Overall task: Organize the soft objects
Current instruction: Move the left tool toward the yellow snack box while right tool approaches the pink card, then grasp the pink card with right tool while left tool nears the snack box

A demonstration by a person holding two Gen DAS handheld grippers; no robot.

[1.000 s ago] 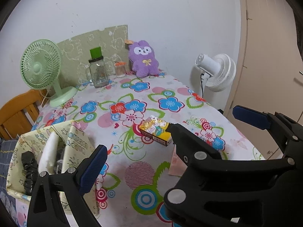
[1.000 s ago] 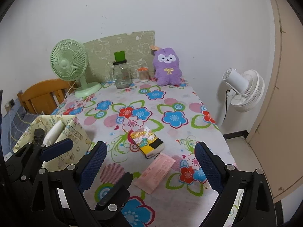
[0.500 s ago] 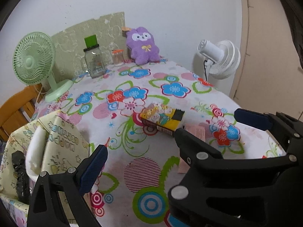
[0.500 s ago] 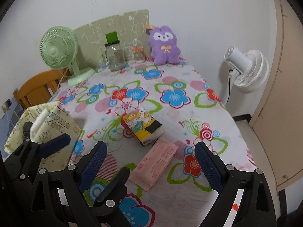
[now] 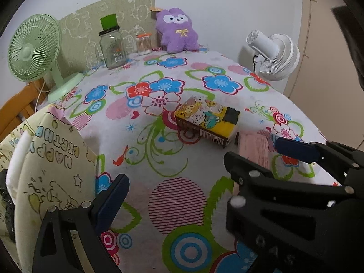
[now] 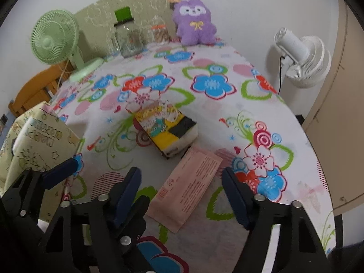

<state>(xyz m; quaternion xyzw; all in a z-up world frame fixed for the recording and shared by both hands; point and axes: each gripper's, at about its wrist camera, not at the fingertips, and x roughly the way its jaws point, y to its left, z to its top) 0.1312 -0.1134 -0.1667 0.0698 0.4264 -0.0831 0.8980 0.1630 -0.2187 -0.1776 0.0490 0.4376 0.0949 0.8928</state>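
Observation:
A flat pink packet (image 6: 191, 186) lies on the flowered tablecloth (image 6: 211, 104), just in front of a yellow cartoon-printed tissue pack (image 6: 167, 127). My right gripper (image 6: 180, 184) hangs low over the packet's near half. Its jaws are closing, one blue pad on each side of the packet, neither pressing on it. My left gripper (image 5: 179, 193) stands open and empty to the left, beside a pale "Happy Birthday" gift bag (image 5: 52, 170). The right gripper's black frame covers the left gripper's right finger. A purple plush (image 5: 176, 30) sits at the far wall.
Along the back stand a green desk fan (image 5: 34, 47), a glass jar (image 5: 112, 45) and a small orange-lidded jar (image 5: 144, 44). A white fan (image 5: 275, 54) is off the table's right edge. A wooden chair (image 5: 13, 111) is at the left.
Both grippers have sunk toward the table and tipped further down. The right gripper's jaws have narrowed around the pink packet. The packet and tissue pack have not moved.

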